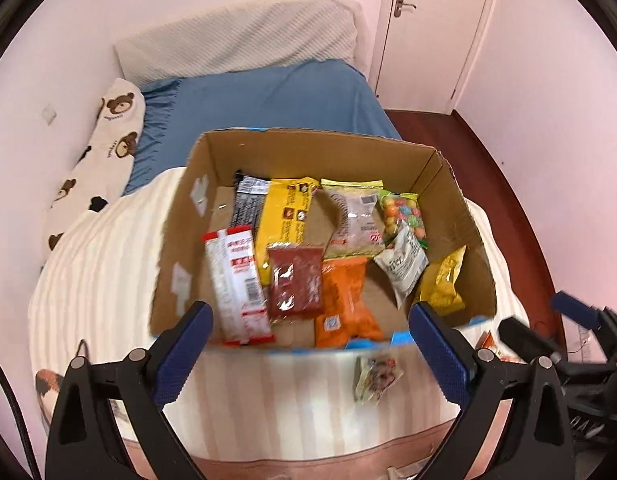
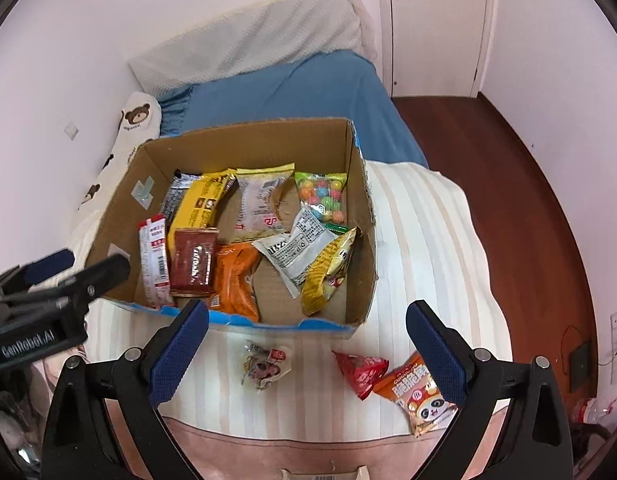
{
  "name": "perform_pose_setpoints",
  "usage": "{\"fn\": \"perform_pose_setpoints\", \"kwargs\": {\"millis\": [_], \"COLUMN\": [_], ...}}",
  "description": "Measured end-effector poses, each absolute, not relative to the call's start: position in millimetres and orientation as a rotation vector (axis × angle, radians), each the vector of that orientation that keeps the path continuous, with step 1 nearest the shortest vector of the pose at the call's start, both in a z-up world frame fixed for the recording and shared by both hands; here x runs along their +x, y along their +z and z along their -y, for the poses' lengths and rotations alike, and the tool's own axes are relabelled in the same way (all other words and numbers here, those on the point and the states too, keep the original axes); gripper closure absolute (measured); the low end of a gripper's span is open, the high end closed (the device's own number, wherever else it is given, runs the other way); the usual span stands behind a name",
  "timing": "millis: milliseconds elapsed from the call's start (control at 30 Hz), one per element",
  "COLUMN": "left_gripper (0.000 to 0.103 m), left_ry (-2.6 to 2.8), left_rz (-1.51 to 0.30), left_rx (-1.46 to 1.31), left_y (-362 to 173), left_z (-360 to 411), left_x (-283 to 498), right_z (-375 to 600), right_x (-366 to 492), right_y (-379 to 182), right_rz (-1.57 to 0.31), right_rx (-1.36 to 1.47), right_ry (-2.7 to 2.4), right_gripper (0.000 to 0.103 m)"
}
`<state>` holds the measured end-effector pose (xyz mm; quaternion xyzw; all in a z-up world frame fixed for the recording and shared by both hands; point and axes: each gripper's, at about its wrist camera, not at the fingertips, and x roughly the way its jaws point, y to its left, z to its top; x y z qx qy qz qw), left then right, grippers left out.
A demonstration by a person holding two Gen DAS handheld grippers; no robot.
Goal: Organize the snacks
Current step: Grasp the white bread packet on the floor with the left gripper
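While the left gripper [image 1: 310, 316] gapes wide and empty at lower centre of its view, the cardboard box [image 1: 308, 148] of snacks fills mid-frame. In the right view, the right gripper [image 2: 308, 314] also gapes wide; a small clear packet [image 2: 264, 364], red pouch [image 2: 362, 372] and orange panda packet [image 2: 420, 396] lie below the box [image 2: 244, 140].

Home bedroom: bed [image 1: 268, 96] with blue sheet, bear-print pillow [image 1: 104, 148], striped quilt [image 2: 428, 240], white door [image 2: 436, 28], pink walls, wood floor [image 2: 508, 168]. Snack box [image 1: 308, 148] sits on bed.
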<state>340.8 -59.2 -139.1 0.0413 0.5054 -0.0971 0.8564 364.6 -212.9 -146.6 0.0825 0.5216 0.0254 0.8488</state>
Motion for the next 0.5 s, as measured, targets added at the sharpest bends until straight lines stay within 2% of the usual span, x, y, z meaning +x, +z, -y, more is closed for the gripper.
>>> {"fn": "perform_pose_setpoints", "kwargs": {"millis": [500], "left_gripper": [0.003], "left_ry": [-0.173], "left_rz": [-0.94], "left_rx": [0.098], "left_y": [-88.5], "left_z": [31.5], "left_x": [253.7], "right_z": [193.1], "right_x": [284.1], "right_y": [-89.9], "right_rz": [-0.961], "right_rx": [0.16], "right_ry": [0.083], "right_gripper": [0.002]}}
